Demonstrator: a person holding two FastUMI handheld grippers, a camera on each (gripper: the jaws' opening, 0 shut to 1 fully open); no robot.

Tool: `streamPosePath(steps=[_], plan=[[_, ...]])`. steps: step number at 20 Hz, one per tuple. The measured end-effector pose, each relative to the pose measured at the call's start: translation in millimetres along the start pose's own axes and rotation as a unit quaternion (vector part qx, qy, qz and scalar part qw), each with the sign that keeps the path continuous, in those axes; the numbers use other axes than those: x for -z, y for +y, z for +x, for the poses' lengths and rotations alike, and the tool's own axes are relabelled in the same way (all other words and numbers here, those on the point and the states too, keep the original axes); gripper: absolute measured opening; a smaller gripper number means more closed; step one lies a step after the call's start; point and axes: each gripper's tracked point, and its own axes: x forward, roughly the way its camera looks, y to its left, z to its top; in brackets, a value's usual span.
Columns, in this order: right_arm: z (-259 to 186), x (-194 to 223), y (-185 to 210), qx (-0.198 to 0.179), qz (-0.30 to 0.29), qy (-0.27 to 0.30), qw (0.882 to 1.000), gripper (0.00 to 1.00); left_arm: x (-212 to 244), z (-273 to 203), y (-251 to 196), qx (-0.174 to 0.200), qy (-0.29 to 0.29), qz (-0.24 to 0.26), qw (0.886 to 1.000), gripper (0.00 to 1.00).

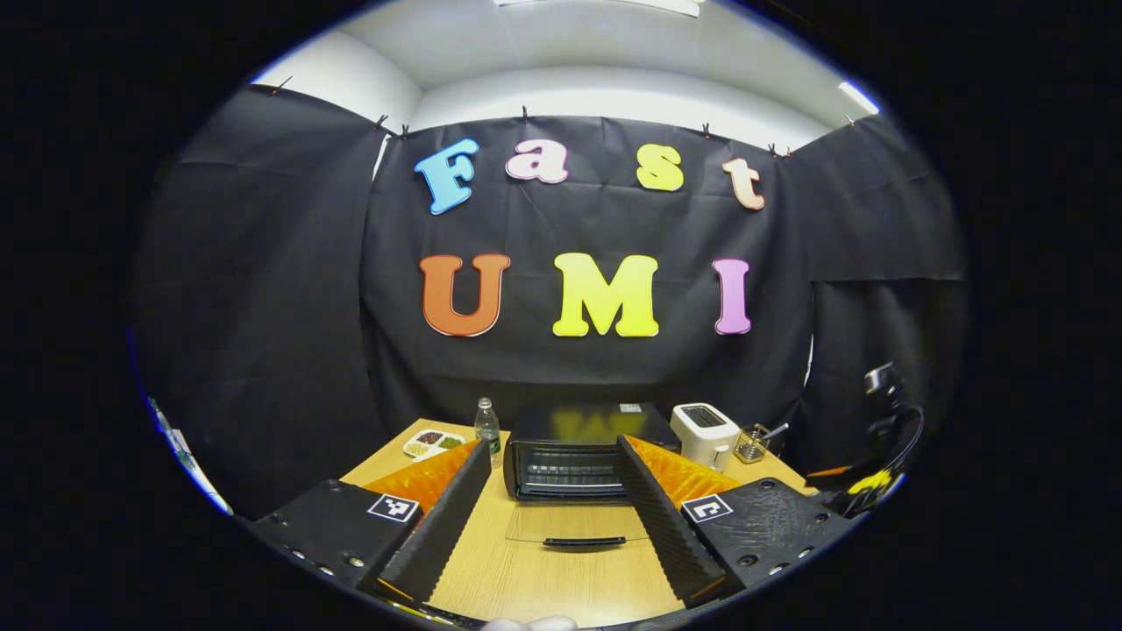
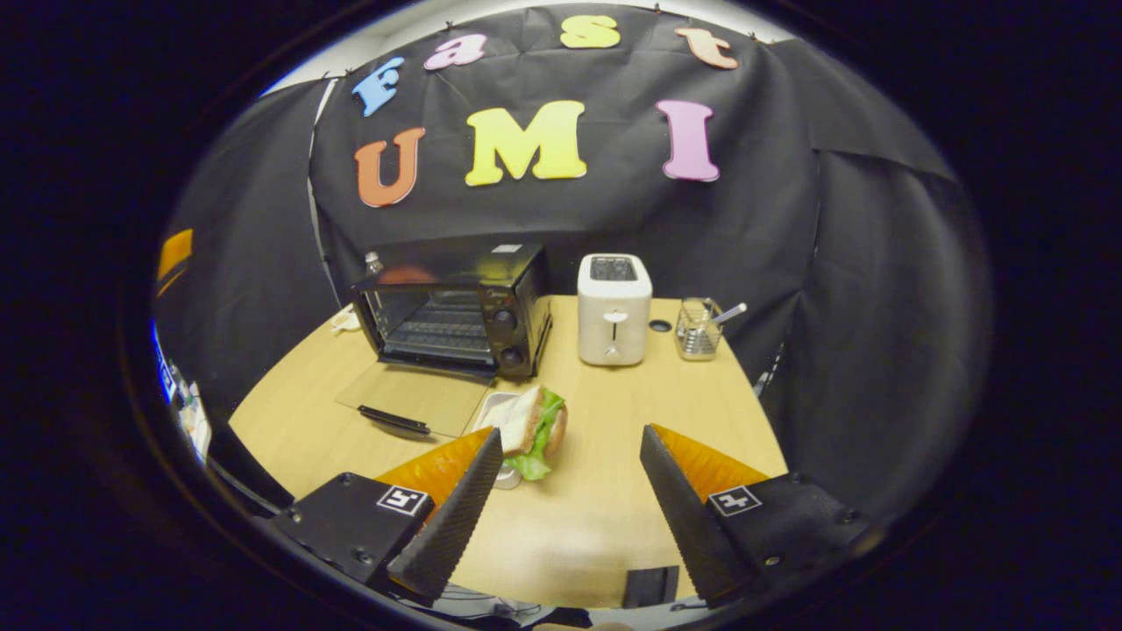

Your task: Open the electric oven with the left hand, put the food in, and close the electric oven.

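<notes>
I found no legible text on the items. The oven [image 1: 578, 447] carried a small pale sticker [image 1: 630, 408] on its top, too small for me to read. Each gripper body bore a square black-and-white coded marker [image 2: 734, 500], pattern only, no words.

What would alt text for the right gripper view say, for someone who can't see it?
The right tongs hang open over a wooden table, near a sandwich on a small tray. Behind it the black electric oven stands with its glass door folded down flat; a white toaster and a wire basket stand to its right.
</notes>
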Motion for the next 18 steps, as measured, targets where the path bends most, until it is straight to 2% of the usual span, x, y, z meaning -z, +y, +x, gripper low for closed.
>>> streamPosePath(steps=[1, 2, 3, 4, 5, 7, 8, 9, 12, 13, 14, 15, 16, 17, 18], plan=[[14.5, 6.6, 5.9, -0.014, 0.007, 0.010, 1.000, 1.00, -4.9, -4.8, -0.5, -0.002, -0.002, 0.002, 1.000, 0.93], [27.9, 13.5, 8.6, -0.023, 0.013, 0.019, 0.999, 0.94, -9.2, -9.4, 0.5, -0.005, -0.007, 0.007, 1.000, 0.93], [39.6, 21.9, 9.1, -0.030, 0.020, 0.034, 0.999, 1.00, -14.2, -11.5, -0.6, -0.008, -0.009, 0.012, 1.000, 0.93], [50.9, 29.1, 12.0, -0.042, 0.031, 0.050, 0.997, 0.94, -17.8, -13.2, -0.7, -0.012, -0.011, 0.019, 1.000, 0.93], [63.7, 34.7, 11.9, -0.048, 0.047, 0.063, 0.996, 0.98, -18.7, -14.1, -1.6, -0.015, -0.010, 0.023, 1.000, 0.93], [86.0, 33.8, 15.9, -0.064, 0.074, 0.072, 0.993, 0.95, -15.3, -13.6, -1.3, -0.025, 0.001, 0.022, 0.999, 0.93], [95.7, 32.2, 17.0, -0.070, 0.086, 0.077, 0.991, 0.83, -16.2, -11.7, 1.6, -0.033, 0.004, 0.021, 0.999, 0.93], [104.4, 29.0, 18.5, -0.076, 0.094, 0.079, 0.990, 0.94, -16.0, -9.3, 2.9, -0.039, 0.007, 0.020, 0.999, 0.94], [128.0, 27.5, 21.4, -0.096, 0.121, 0.098, 0.983, 0.94, -13.8, -2.4, 1.6, -0.054, 0.018, 0.014, 0.998, 0.94], [131.1, 29.0, 23.4, -0.110, 0.134, 0.108, 0.979, 0.80, -13.2, -0.2, 2.7, -0.060, 0.021, 0.015, 0.998, 0.94], [134.1, 30.7, 25.2, -0.118, 0.146, 0.115, 0.975, 0.77, -14.4, 1.5, 2.2, -0.067, 0.023, 0.017, 0.997, 0.94], [135.9, 30.4, 26.2, -0.125, 0.158, 0.122, 0.972, 0.68, -14.8, 3.0, 2.1, -0.074, 0.024, 0.019, 0.997, 0.94], [137.5, 28.6, 25.2, -0.127, 0.171, 0.123, 0.969, 0.63, -14.6, 2.9, 2.0, -0.082, 0.026, 0.022, 0.996, 0.94], [136.5, 29.3, 25.3, -0.132, 0.184, 0.126, 0.966, 0.70, -14.1, 2.7, 1.6, -0.091, 0.030, 0.022, 0.995, 0.94], [135.5, 27.7, 26.6, -0.140, 0.192, 0.128, 0.963, 0.56, -11.4, 4.3, 0.4, -0.099, 0.030, 0.020, 0.994, 0.94]])
